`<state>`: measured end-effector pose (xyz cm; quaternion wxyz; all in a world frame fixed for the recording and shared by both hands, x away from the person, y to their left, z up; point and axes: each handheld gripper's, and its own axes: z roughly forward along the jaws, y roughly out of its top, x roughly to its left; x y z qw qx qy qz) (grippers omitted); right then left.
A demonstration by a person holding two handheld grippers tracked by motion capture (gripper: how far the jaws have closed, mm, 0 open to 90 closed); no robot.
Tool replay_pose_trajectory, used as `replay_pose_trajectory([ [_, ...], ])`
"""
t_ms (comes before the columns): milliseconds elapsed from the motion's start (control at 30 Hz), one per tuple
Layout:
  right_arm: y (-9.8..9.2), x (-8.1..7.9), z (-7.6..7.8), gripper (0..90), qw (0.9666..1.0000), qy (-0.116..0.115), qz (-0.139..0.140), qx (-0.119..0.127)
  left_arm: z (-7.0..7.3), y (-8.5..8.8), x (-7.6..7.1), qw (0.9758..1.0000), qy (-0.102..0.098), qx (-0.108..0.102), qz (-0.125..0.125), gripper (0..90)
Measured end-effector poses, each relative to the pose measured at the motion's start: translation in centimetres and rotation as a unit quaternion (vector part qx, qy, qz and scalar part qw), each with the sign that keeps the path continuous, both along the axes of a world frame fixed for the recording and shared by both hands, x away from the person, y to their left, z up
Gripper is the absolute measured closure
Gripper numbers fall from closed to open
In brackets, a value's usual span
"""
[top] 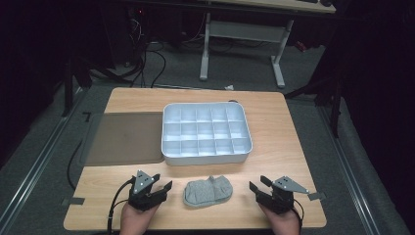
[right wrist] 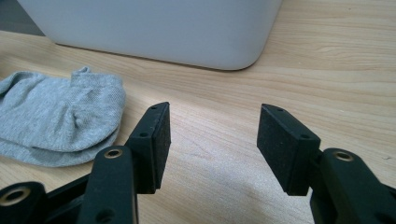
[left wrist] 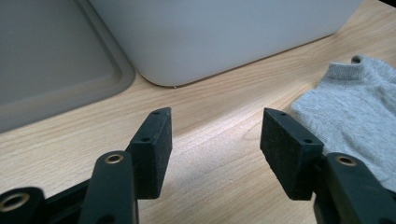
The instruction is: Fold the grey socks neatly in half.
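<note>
Where cables cross grey floor (top: 244,78), pale wooden table (top: 274,122) amid darkness.

The wooden table (top: 279,122) stood on a grey carpeted floor (top: 44,147). The room around the table was dark; light fell mainly on the tabletop. Behind the table's far edge stood a desk with a white frame (top: 242,34), its two feet resting on the floor. Black cables (top: 151,63) lay on the floor left of that frame, beyond the table's far-left corner. A metal rail (top: 34,169) ran along the floor on the table's left, and a second rail (top: 350,166) ran along its right.
</note>
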<state>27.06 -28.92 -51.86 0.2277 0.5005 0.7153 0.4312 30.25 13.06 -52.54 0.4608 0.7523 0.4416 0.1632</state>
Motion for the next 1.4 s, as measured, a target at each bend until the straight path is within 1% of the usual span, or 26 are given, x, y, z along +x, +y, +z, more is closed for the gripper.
replay_pose_trajectory([
  [67,0.1,0.0,0.1,45.6,1.0,0.001,0.001,-0.001,0.0,0.0,0.0,1.0,0.003,-0.007,0.001,43.7],
  [267,0.5,0.1,0.1,45.7,0.9999,0.001,0.013,-0.006,0.0,0.0,-0.1,1.0,-0.001,0.003,0.0,43.4],
  [433,1.2,0.1,0.1,45.4,0.9997,-0.001,0.022,-0.014,0.0,-0.1,-0.2,1.0,-0.004,0.006,-0.002,42.7],
  [467,1.3,0.2,0.2,45.7,0.9996,-0.002,0.024,-0.016,0.0,-0.2,-0.2,0.9999,-0.006,0.01,-0.005,42.6],
  [533,1.5,0.2,0.2,47.1,0.9995,-0.003,0.028,-0.016,0.0,-0.3,-0.3,0.9999,-0.007,0.011,-0.006,42.3],
  [667,2.3,0.3,0.1,48.7,0.9991,0.008,0.039,-0.014,0.0,-0.5,-0.5,0.9998,-0.003,0.01,-0.016,39.8],
  [767,3.0,0.3,0.4,49.1,0.9987,0.007,0.05,-0.013,0.0,-0.6,-0.6,0.9998,-0.001,0.009,-0.02,39.2],
  [867,3.8,0.3,0.8,49.8,0.9978,0.004,0.065,-0.013,0.2,-1.1,-0.9,0.9996,-0.004,0.006,-0.026,38.9],
  [933,4.2,0.4,0.9,50.4,0.9977,0.003,0.067,-0.014,0.2,-1.3,-1.0,0.9996,-0.006,0.006,-0.029,38.9],
  [967,4.7,0.5,1.3,52.0,0.9972,0.001,0.073,-0.016,0.3,-1.6,-1.1,0.9994,-0.006,0.007,-0.034,38.9],
  [1067,5.4,0.7,1.6,52.9,0.9967,-0.001,0.079,-0.018,0.3,-2.0,-1.3,0.999,-0.003,0.002,-0.044,38.9],
  [1100,5.7,0.8,1.6,52.8,0.9966,-0.001,0.081,-0.015,0.3,-2.2,-1.3,0.999,-0.001,-0.001,-0.045,39.0],
  [1133,5.7,0.8,1.6,52.8,0.9966,-0.001,0.081,-0.015,0.3,-2.2,-1.3,0.999,-0.001,-0.001,-0.045,39.1],
  [1233,6.6,1.0,1.8,53.9,0.9958,-0.002,0.09,-0.017,0.3,-2.9,-1.6,0.9985,-0.004,0.003,-0.054,39.2],
  [1333,7.0,1.1,1.8,55.7,0.9954,0.0,0.094,-0.018,0.4,-3.4,-1.9,0.9978,-0.002,-0.003,-0.066,40.8],
  [1367,7.1,1.1,1.7,57.1,0.9954,-0.001,0.094,-0.019,0.3,-3.7,-2.0,0.9976,-0.001,-0.003,-0.07,42.9],
  [1400,7.1,1.0,1.6,58.2,0.9954,0.003,0.093,-0.02,0.3,-3.9,-2.0,0.9973,0.0,-0.001,-0.074,44.8],
])
